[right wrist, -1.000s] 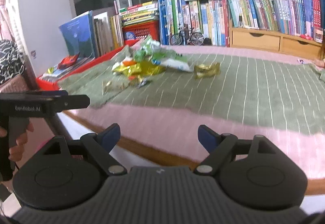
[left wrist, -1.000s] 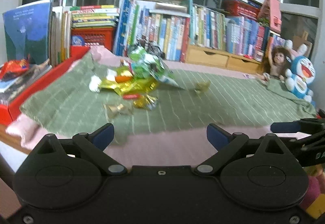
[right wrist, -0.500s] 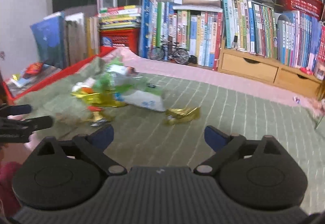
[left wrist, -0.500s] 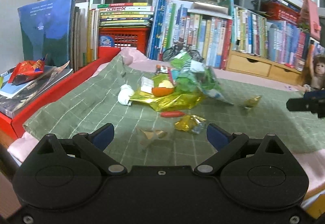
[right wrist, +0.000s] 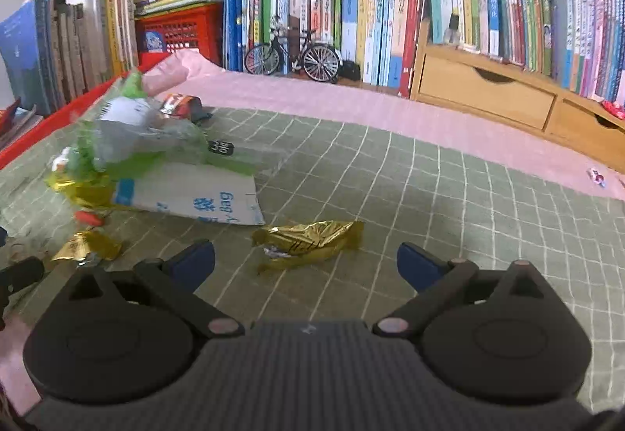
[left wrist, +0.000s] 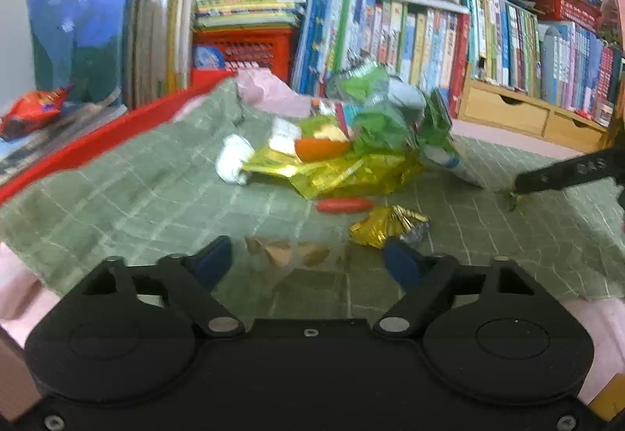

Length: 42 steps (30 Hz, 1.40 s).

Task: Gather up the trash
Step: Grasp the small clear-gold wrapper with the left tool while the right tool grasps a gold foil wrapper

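Blue-tipped fingers of the left gripper (left wrist: 308,261) stand wide apart and empty at lower centre of the left view, a clear wrapper with brown scraps (left wrist: 287,255) between them on the green checked cloth (left wrist: 117,196). Just beyond lie a crumpled gold foil (left wrist: 386,224) and a small red piece (left wrist: 343,205), then the heap of green and gold bags (left wrist: 351,149) at frame centre. Right gripper (right wrist: 306,261), likewise spread and empty, brackets a gold wrapper (right wrist: 308,243) at lower centre. Shelved books (right wrist: 390,13) fill the top
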Tool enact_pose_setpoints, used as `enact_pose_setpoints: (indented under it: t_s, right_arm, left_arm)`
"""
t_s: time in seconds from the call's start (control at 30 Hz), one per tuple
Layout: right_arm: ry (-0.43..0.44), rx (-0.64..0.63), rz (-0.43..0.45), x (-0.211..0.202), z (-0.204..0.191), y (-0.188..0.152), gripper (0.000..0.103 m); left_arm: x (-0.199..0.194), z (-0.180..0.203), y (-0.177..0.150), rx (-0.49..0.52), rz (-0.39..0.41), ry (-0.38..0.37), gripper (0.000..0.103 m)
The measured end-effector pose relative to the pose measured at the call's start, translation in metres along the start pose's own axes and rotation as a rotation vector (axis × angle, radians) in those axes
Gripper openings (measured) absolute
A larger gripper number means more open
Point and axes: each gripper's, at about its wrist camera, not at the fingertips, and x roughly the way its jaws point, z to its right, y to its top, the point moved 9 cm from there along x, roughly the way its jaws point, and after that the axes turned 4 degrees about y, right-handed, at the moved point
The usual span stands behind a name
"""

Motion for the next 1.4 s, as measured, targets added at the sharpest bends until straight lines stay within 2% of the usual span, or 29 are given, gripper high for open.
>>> enact_pose_setpoints:
  t_s: [0.03, 0.17, 0.23, 0.27, 0.33, 0.37, 0.4, 0.43, 0.5, 0.63, 0.93, 1.4]
  right_arm:
    - [0.000, -0.001, -0.005, 0.004, 0.001, 0.000, 0.103]
    - [0.007, 0.001, -0.025, 0.020, 0.001, 0.001, 0.103]
    - [0.015, -0.005, -0.028, 0.025, 0.001, 0.001, 0.102]
    - [0.023, -0.006, -0.028, 0.027, 0.000, 0.001, 0.100]
    - [0.044, 0.004, -0.037, 0.029, -0.003, 0.001, 0.091]
    - [0.051, 0.014, -0.040, 0.028, -0.005, 0.000, 0.082]
    - [0.054, 0.019, -0.039, 0.027, -0.005, -0.001, 0.073]
    - [0.053, 0.019, -0.034, 0.026, -0.006, -0.001, 0.070]
    - [0.045, 0.009, -0.021, 0.021, -0.008, -0.002, 0.062]
    - [0.045, -0.008, 0.015, 0.005, -0.011, -0.002, 0.058]
    - [0.083, -0.001, 0.051, -0.036, -0.024, -0.010, 0.058]
    - [0.152, 0.019, 0.073, -0.105, -0.046, -0.047, 0.058]
  left_arm:
    - [0.004, 0.001, -0.003, -0.010, -0.020, -0.018, 0.068]
    - [0.004, 0.006, -0.008, 0.009, -0.012, -0.036, 0.061]
    - [0.002, 0.007, -0.008, 0.017, -0.005, -0.036, 0.047]
    - [0.002, 0.008, -0.008, 0.019, -0.005, -0.036, 0.047]
    - [0.002, 0.007, -0.008, 0.016, -0.006, -0.040, 0.043]
    - [0.001, 0.007, -0.007, 0.012, -0.008, -0.043, 0.041]
    - [0.000, 0.007, -0.007, 0.009, -0.010, -0.047, 0.034]
    - [-0.001, 0.007, -0.007, 0.007, -0.012, -0.049, 0.026]
    - [-0.003, 0.007, -0.007, 0.005, -0.016, -0.057, 0.022]
    - [-0.009, 0.010, -0.007, 0.012, -0.018, -0.073, 0.020]
    - [-0.035, 0.022, -0.008, 0.019, -0.016, -0.131, 0.019]
    - [-0.087, 0.047, -0.021, 0.065, -0.020, -0.229, 0.019]
